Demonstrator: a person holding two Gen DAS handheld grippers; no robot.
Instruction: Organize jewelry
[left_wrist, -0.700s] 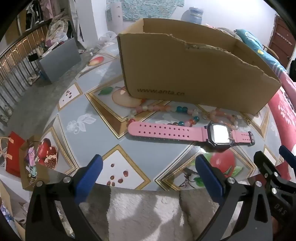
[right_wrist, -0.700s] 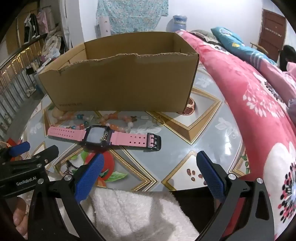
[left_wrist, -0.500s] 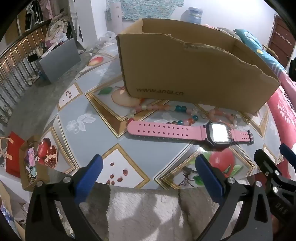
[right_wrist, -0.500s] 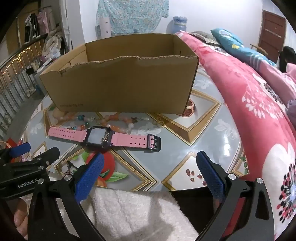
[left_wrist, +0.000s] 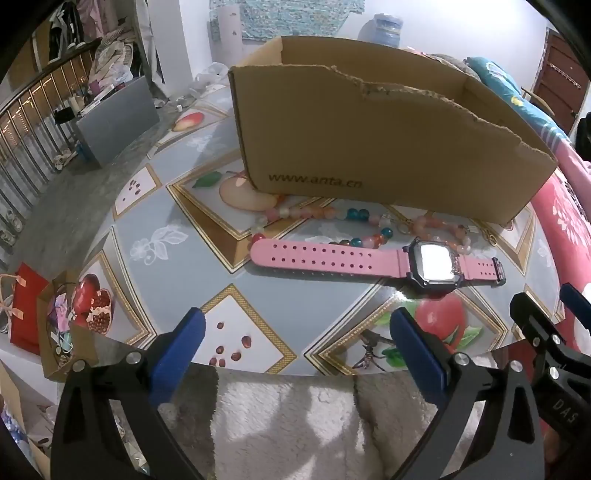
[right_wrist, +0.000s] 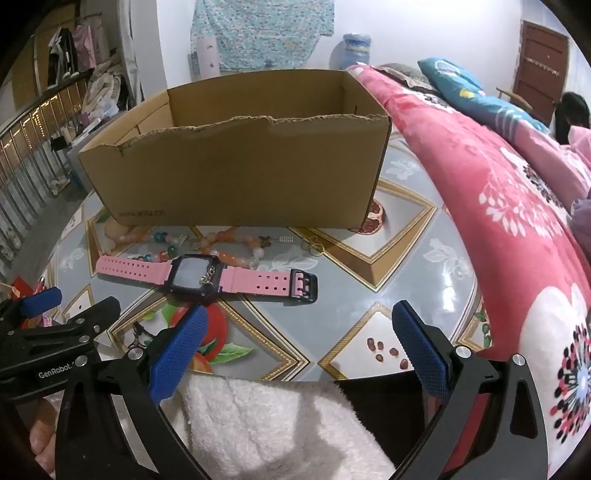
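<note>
The room is a cluttered bedroom with a white back wall, a patterned blue-green cloth (right_wrist: 258, 33) hung on it, a water jug (right_wrist: 356, 48) standing below, and a dark red door (right_wrist: 543, 62) at the far right. A metal railing (left_wrist: 26, 122) runs along the left side over a grey concrete floor, where a grey box (left_wrist: 118, 118) sits. To the right lies a bed under a red flowered quilt (right_wrist: 498, 206) with a blue pillow (right_wrist: 461, 85).

The table (left_wrist: 177, 221) is round, glossy, grey-blue, printed with gold-framed diamonds and fruit pictures. A torn-rimmed cardboard box (left_wrist: 369, 147) stands across its far half, open at the top, printed lettering low on its near wall.

Just in front of the box, toward the table's middle, lie the beaded bracelets (left_wrist: 317, 216), strings of orange, pink and teal beads touching the box's foot at their left end. Just nearer the table's front edge lies the pink watch (left_wrist: 369, 258), flat and unbuckled, dark face up, strap running left to right; a small chain (right_wrist: 207, 275) rests on its face. A small gold ring (right_wrist: 313, 246) lies to the right of the beads.

A fluffy white towel (right_wrist: 280, 424) shows below the table's near edge.

The left gripper (left_wrist: 295, 350) hangs over the near edge with its blue pads spread wide, nothing between them. The right gripper (right_wrist: 299, 343) hovers beside it, likewise spread and empty, its left pad (right_wrist: 177, 354) close to the watch face.
</note>
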